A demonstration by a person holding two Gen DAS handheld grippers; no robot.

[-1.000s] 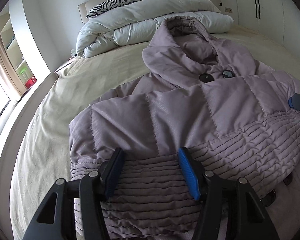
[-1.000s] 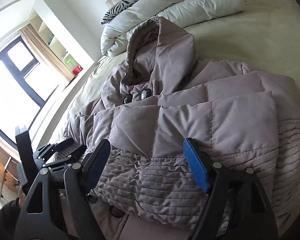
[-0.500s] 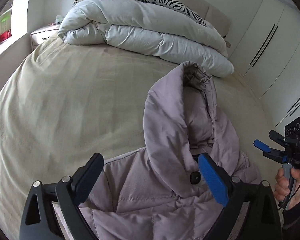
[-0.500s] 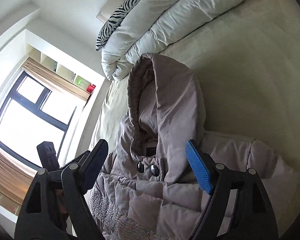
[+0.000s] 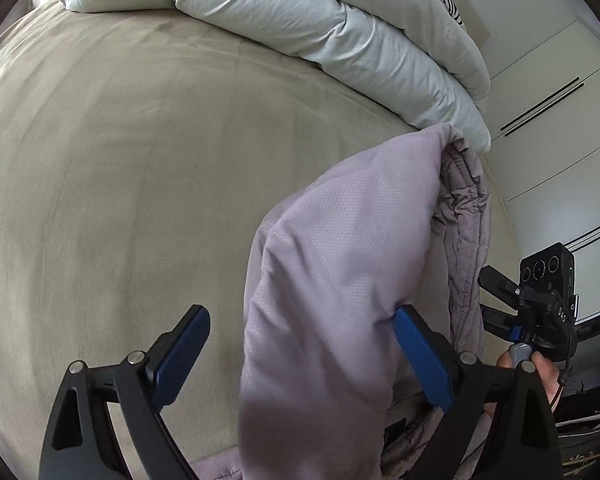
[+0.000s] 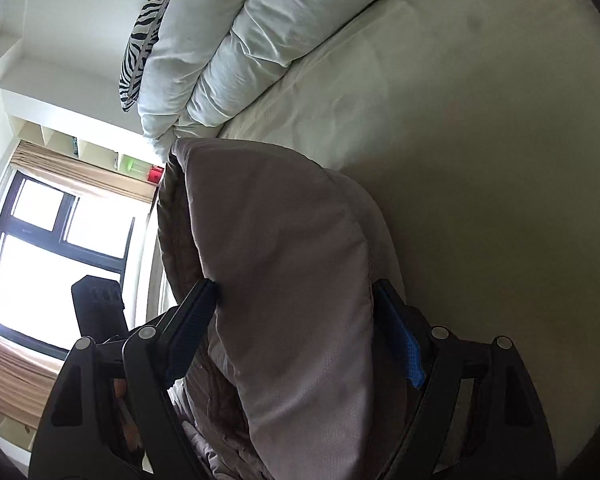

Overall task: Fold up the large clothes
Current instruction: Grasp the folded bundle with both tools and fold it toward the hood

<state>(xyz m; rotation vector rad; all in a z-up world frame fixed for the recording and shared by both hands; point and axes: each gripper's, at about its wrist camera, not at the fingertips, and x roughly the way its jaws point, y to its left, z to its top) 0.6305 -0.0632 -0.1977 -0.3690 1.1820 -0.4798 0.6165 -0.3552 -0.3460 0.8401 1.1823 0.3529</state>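
Observation:
A mauve padded jacket lies on the bed, and its puffy hood (image 5: pixel 360 220) rises towards both cameras. My left gripper (image 5: pixel 300 314) straddles the hood's left half. Its right pad (image 5: pixel 416 344) touches the fabric, its left pad (image 5: pixel 180 352) hangs over bare sheet, and the jaws are closing. My right gripper (image 6: pixel 294 288) stands open around the hood (image 6: pixel 280 240), which fills the gap between its fingers. The jacket's body is hidden below both views. In the left wrist view, a hand (image 5: pixel 540 364) holds the right gripper's body at the far right.
A beige bed sheet (image 5: pixel 120 160) spreads to the left and beyond the hood. A rolled white duvet (image 5: pixel 320 20) and a zebra pillow (image 6: pixel 144 40) lie at the head of the bed. Wardrobe doors (image 5: pixel 560 120) stand on one side, a window (image 6: pixel 40 260) on the other.
Both grippers have travelled from the jacket's ribbed hem up over its body to the hood. The left jaws stand wider than a second ago.

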